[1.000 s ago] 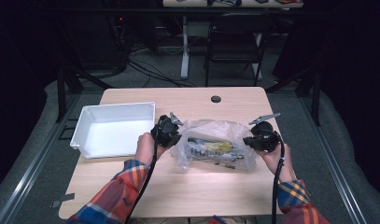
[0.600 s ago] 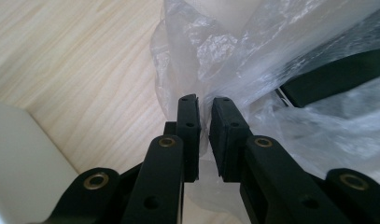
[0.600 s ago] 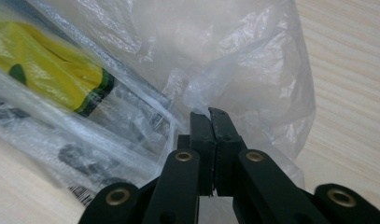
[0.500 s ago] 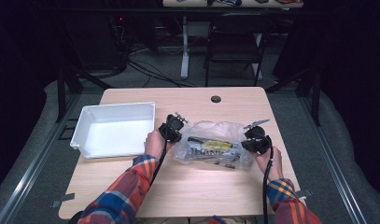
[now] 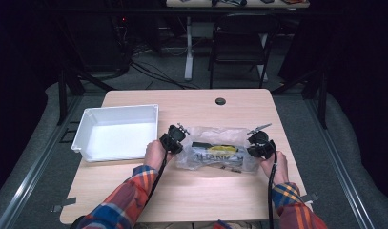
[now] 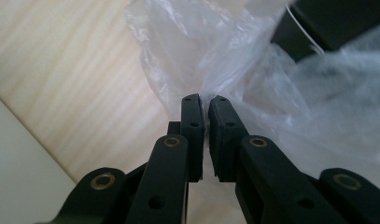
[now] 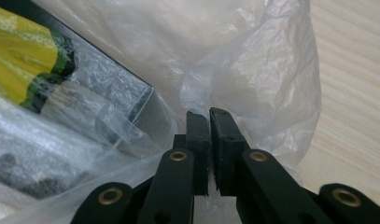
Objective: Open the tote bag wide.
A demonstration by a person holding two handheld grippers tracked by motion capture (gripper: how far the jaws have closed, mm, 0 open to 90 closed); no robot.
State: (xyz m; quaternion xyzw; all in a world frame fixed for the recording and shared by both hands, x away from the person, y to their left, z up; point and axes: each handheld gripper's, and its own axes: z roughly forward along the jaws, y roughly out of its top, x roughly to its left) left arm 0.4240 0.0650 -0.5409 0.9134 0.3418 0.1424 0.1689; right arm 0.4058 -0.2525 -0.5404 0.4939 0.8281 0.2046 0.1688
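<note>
A clear plastic bag of black and yellow items lies at centre frame on a wooden table. The left gripper, just closing, pinches its left edge; the right gripper pinches its right edge. A white tray sits at left.

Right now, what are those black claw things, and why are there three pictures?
A person sits at a wooden table holding a pinching tool in each hand: the left gripper and the right gripper. One picture comes from a camera up high. The other two come from little cameras riding on each tool, so you see its two black jaws close up. On the table lie a white tray and a clear plastic bag with dark and yellow things inside. Both tools pinch the bag's thin plastic, one at each end; the left gripper's jaws have just been closing.
</note>
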